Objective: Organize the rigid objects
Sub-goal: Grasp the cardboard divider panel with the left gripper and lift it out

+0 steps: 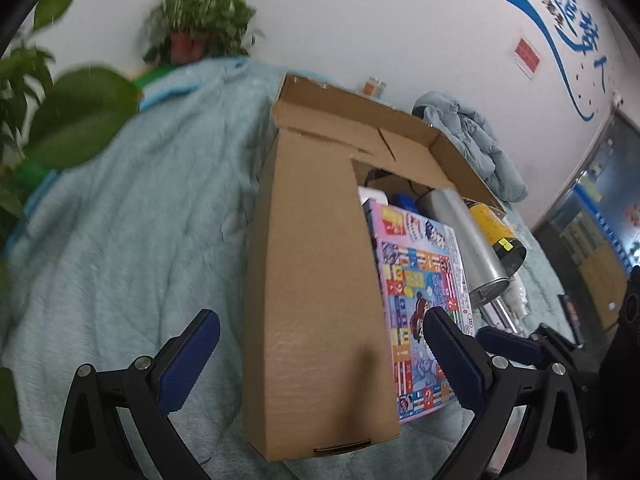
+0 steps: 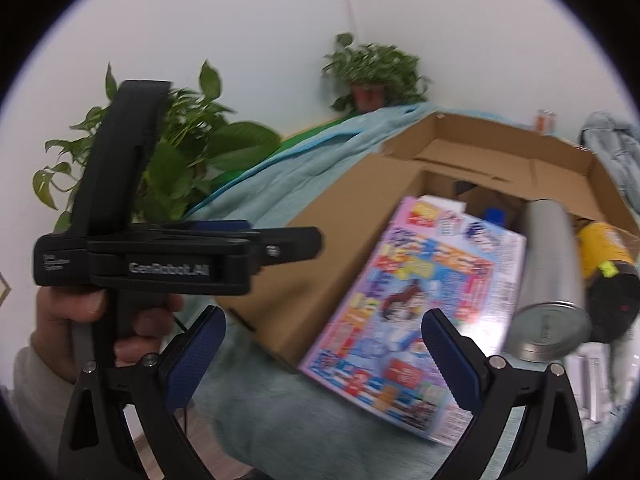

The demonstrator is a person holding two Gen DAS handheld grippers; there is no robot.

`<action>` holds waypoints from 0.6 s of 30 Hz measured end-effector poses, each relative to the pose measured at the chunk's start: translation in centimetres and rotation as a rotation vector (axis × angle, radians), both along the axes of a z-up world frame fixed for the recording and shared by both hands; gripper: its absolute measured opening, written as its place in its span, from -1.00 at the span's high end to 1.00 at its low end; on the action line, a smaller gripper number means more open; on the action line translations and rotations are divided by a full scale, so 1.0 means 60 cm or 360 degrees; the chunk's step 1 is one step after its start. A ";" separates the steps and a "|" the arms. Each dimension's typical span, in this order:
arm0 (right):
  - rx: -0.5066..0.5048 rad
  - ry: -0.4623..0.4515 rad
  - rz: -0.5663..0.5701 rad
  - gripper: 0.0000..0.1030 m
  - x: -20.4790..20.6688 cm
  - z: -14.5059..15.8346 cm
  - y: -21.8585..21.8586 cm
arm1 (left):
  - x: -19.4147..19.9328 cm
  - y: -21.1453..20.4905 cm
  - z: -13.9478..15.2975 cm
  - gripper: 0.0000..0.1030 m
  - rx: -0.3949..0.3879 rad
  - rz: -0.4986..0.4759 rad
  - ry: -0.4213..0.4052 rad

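A brown cardboard box (image 1: 316, 300) lies on its side on a light blue blanket, its open mouth facing me; it also shows in the right wrist view (image 2: 332, 208). A colourful board game box (image 1: 420, 280) (image 2: 404, 312) sticks out of it, beside a silver metal cylinder (image 1: 476, 236) (image 2: 548, 280) and a yellow-and-black bottle (image 1: 496, 228) (image 2: 608, 272). My left gripper (image 1: 320, 336) is open and empty, its fingers straddling the box's near side. My right gripper (image 2: 324, 332) is open and empty, just before the game box. The left gripper's body (image 2: 160, 256) shows at the left of the right view.
The blanket (image 1: 132, 220) covers the surface. Potted plants stand at the back (image 1: 196, 28) and left (image 2: 180, 160). A pale blue jacket (image 1: 476, 140) lies behind the box. White items (image 1: 516, 292) lie right of the cylinder.
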State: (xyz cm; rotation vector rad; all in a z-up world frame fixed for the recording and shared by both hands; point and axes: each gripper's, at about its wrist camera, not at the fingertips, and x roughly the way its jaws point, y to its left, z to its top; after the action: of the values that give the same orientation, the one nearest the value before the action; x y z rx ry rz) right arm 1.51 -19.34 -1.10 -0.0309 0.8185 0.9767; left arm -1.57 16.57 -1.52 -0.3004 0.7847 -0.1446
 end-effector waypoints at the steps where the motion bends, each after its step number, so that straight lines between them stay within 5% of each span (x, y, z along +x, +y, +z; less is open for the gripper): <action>1: -0.0005 0.0042 0.0018 -0.92 0.004 -0.003 0.013 | 0.008 0.008 -0.009 -0.93 -0.0046 -0.0017 0.0006; 4: -0.0052 0.0188 0.0010 -0.90 0.024 -0.021 0.049 | 0.024 0.026 -0.043 -0.64 -0.0217 -0.0068 0.0198; 7: -0.0103 0.0304 -0.0009 -0.85 0.046 -0.039 0.070 | 0.026 0.020 -0.057 -0.57 -0.0219 -0.0146 0.0274; 18: -0.0266 0.0199 0.0029 -0.80 0.025 -0.050 0.121 | 0.027 0.019 -0.068 -0.44 -0.0257 -0.0131 0.0370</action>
State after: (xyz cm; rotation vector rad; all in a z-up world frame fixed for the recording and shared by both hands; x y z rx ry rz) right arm 3.02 -12.06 -4.07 -0.1227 1.0150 0.9321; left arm 0.07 17.70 -5.61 -0.4435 1.0189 -0.2545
